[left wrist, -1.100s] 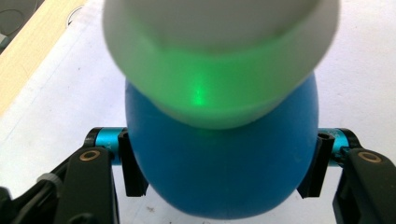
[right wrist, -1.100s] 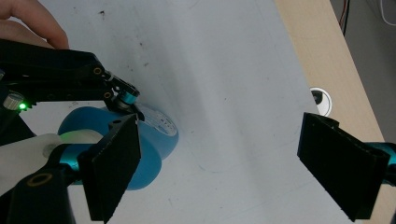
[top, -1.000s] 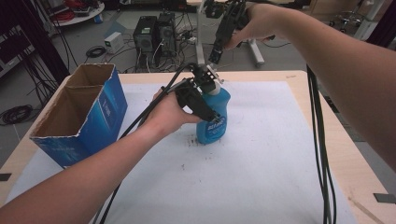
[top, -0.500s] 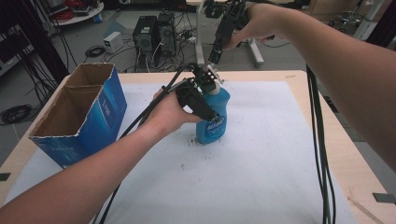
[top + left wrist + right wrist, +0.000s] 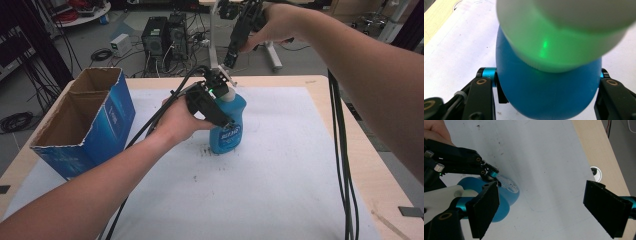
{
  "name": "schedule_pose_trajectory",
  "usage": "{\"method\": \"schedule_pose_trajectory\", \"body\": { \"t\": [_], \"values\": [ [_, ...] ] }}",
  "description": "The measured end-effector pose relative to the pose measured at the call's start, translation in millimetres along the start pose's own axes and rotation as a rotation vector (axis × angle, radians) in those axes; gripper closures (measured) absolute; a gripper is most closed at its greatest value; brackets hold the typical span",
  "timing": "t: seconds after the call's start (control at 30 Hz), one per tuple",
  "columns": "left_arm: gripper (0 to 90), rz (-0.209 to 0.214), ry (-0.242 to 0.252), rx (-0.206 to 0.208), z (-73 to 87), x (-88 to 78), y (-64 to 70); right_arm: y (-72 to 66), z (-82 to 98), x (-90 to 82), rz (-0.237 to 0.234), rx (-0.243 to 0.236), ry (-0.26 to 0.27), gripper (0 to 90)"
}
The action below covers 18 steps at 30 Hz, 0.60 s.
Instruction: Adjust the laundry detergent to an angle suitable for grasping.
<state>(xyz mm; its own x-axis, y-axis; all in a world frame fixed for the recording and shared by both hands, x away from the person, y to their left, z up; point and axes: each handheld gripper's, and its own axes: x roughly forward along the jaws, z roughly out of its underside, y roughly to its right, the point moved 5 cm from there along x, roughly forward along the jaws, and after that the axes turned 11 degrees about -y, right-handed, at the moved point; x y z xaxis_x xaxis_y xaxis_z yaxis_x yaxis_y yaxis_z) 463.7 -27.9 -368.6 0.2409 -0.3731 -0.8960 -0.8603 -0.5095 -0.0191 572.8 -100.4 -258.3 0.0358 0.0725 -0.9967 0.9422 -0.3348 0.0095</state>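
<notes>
On the white sheet [image 5: 280, 190] covering the table, the blue bottle [image 5: 229, 131] stood upright beside the cardboard box [image 5: 95, 125], our left gripper [image 5: 220, 107] just clenched around its body, our right gripper [image 5: 235, 52] spread wide directly above its white cap [image 5: 226, 93].

Your left gripper [image 5: 226, 107] is matt black plastic with small anodised blue metal collars, and it clamps a bottle [image 5: 228, 127] of smooth, glossy blue plastic with a paler, satin-white cap [image 5: 564, 32] and a shiny printed label. Your right gripper [image 5: 549, 212] has the same matt black jaws, with flat dull pads [image 5: 485, 207]. The table [image 5: 350, 125] is pale, smooth wood under a matt white sheet [image 5: 280, 190] smudged with dark marks, and the box [image 5: 82, 127] at the left is raw brown cardboard inside, glossy blue print outside.
</notes>
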Motion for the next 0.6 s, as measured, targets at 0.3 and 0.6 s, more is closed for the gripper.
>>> {"method": "schedule_pose_trajectory", "body": {
  "t": [0.3, 0.6],
  "values": [
    [44.8, 0.011, -0.006, 0.033, 3.0, -4.4, 1.2, 0.2, 0.8, -1.1, 0.002, 0.004, 0.004, 13.1],
    [45.2, 0.051, 0.034, 0.069, 9.9, -27.2, -0.2, 1.0, 1.5, -3.3, 0.005, 0.006, 0.012, 13.1]
  ]
}}
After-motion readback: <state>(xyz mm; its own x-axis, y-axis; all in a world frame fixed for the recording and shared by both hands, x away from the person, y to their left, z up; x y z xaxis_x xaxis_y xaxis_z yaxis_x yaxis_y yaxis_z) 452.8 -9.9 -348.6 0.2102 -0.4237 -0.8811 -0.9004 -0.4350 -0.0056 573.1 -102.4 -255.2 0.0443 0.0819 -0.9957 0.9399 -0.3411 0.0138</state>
